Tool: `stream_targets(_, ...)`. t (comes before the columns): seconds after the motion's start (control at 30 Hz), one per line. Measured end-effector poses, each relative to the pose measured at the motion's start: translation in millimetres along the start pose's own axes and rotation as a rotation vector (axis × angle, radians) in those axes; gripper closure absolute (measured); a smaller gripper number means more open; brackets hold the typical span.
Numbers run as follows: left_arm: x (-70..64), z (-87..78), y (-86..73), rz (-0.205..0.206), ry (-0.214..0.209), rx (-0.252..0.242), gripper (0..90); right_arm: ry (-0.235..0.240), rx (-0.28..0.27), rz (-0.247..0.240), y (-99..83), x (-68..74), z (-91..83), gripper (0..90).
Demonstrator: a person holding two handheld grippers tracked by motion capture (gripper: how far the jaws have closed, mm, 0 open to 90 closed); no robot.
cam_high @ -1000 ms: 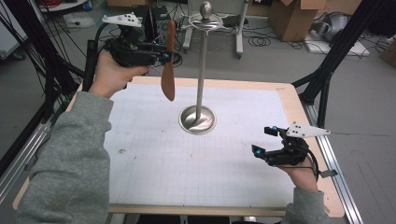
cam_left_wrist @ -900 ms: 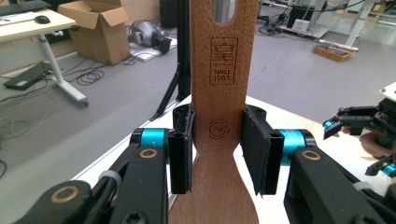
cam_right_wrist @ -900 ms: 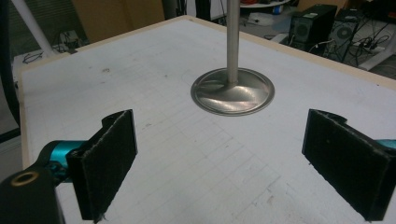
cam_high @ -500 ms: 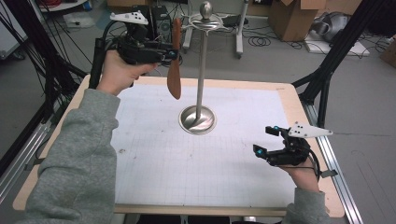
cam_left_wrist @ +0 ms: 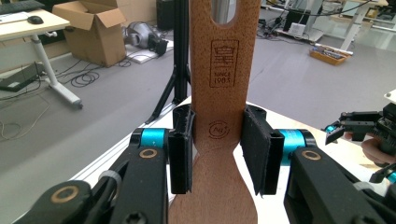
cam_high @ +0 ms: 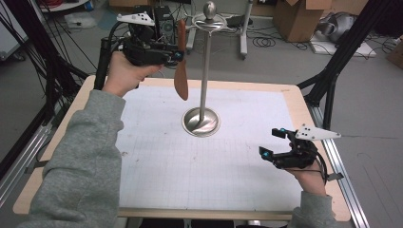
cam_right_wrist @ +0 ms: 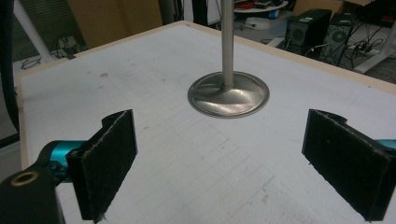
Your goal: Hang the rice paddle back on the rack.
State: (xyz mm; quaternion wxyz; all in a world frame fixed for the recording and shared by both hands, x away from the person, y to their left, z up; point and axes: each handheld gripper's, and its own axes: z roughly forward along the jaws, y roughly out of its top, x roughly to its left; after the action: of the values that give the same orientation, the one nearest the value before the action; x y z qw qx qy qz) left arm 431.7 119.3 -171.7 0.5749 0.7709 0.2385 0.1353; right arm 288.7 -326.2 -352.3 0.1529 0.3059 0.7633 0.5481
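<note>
My left gripper (cam_high: pixel 177 56) is shut on a wooden spatula (cam_high: pixel 181 66), held upright high over the table's far left. In the left gripper view the spatula (cam_left_wrist: pixel 224 93) stands between the two pads, its hanging hole at the top and a stamped mark on the handle. A metal stand (cam_high: pixel 205 71) with a round base (cam_high: pixel 201 122) and hooks near its ball top rises just right of the spatula. My right gripper (cam_high: pixel 273 142) hovers open low over the table's right side. In the right gripper view the stand's base (cam_right_wrist: pixel 229 94) lies ahead between the open pads (cam_right_wrist: pixel 107 161).
A white grid mat (cam_high: pixel 199 156) covers the wooden table (cam_high: pixel 304 102). Black frame posts (cam_high: pixel 332 71) stand at the table's right and left corners. Cardboard boxes (cam_high: pixel 297 16), cables and equipment lie on the floor beyond the far edge.
My left gripper has lifted the spatula higher and moved it right, closer to the top of the stand. The right gripper has stayed in place.
</note>
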Motion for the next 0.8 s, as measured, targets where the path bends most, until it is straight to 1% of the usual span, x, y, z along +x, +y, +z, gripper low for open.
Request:
stream_targets(0.13,-0.2,0.0,1.3,0.002,-0.001,-0.006,65.0,0.003,0.004,0.000,0.0,0.4,0.3,8.9)
stream_targets(0.23,-0.8,0.3,3.3,0.006,-0.004,-0.003,65.0,0.002,0.003,-0.004,-0.1,-0.4,0.0,8.9)
stream_targets(0.37,-1.7,3.0,4.2,0.008,-0.005,0.005,65.0,0.001,0.001,0.001,-0.2,-0.3,-0.7,8.9)
stream_targets(0.5,-2.6,6.1,4.0,0.003,-0.008,0.001,65.0,-0.001,-0.004,-0.005,-0.1,-0.9,-1.6,8.9)
stream_targets(0.57,-3.0,7.2,3.8,0.005,-0.010,0.006,65.0,0.000,-0.004,0.001,-0.2,-0.8,-2.0,8.9)
stream_targets(0.7,-2.7,8.7,3.6,0.002,-0.010,0.007,65.0,-0.001,-0.007,-0.004,-0.3,-1.5,-2.7,8.9)
stream_targets(0.8,-2.7,9.7,3.4,-0.001,-0.013,0.006,65.0,-0.001,-0.004,0.005,-0.3,-0.9,-3.4,8.9)
